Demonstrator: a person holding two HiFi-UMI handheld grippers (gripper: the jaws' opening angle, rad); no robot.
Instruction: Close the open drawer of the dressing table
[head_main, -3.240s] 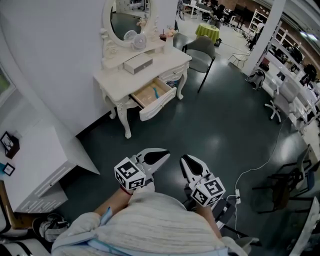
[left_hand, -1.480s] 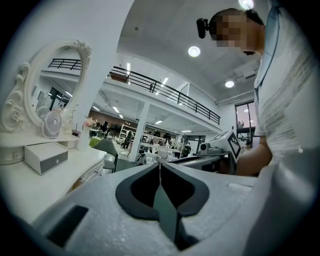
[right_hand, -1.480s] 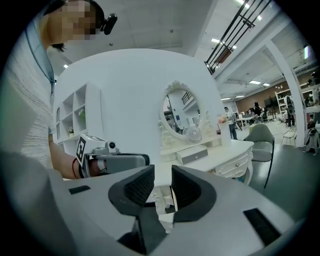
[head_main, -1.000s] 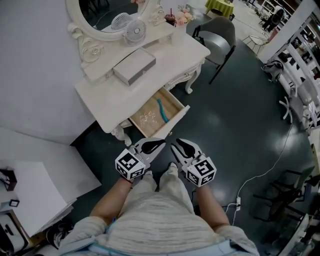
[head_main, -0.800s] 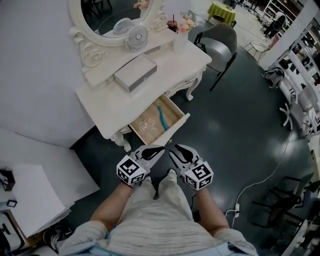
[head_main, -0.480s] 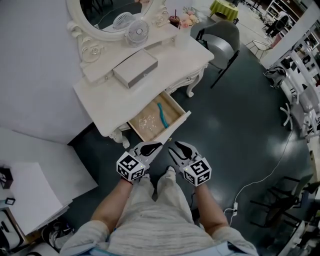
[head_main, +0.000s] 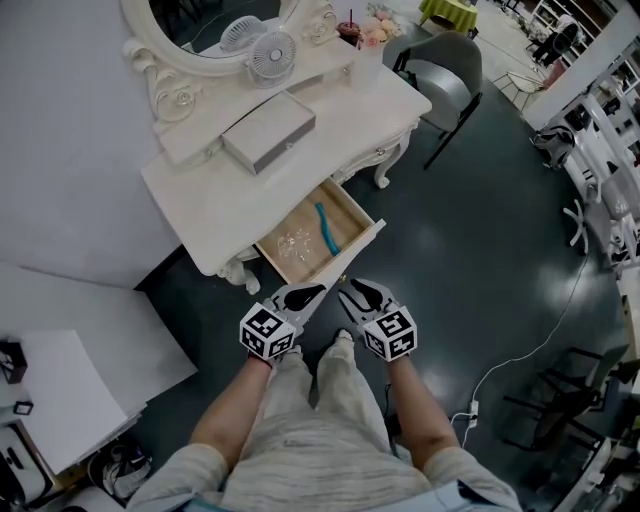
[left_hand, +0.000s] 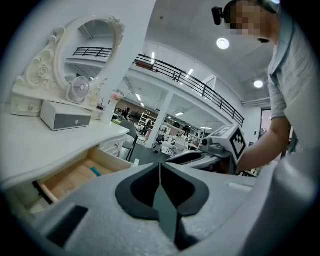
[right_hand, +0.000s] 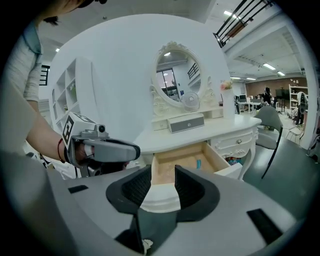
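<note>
Open drawer of the dressing table, seen as I steer the two hand-held tongs side by side in front of it. The left tongs (head_main: 320, 291) are clenched: their dark pads meet along one seam with nothing between them, and their tip lies just short of the near corner of the drawer (head_main: 357, 248). The right tongs (head_main: 347, 290), just beside the left pair, are released, jaws standing well apart; the drawer's white curved front shows in the gap between them, and I cannot tell whether either pad touches it. The drawer is pulled out from under the top of the dressing table (head_main: 205, 200), straight ahead of both tips, its wooden floor exposed. On that floor, beyond the tips, lies a small teal object (head_main: 325, 228). Farther ahead, on the tabletop, rests a grey box (head_main: 268, 130), with a small fan (head_main: 272, 52) behind it. A chair (head_main: 446, 78) stands well off beyond the right tongs.
</note>
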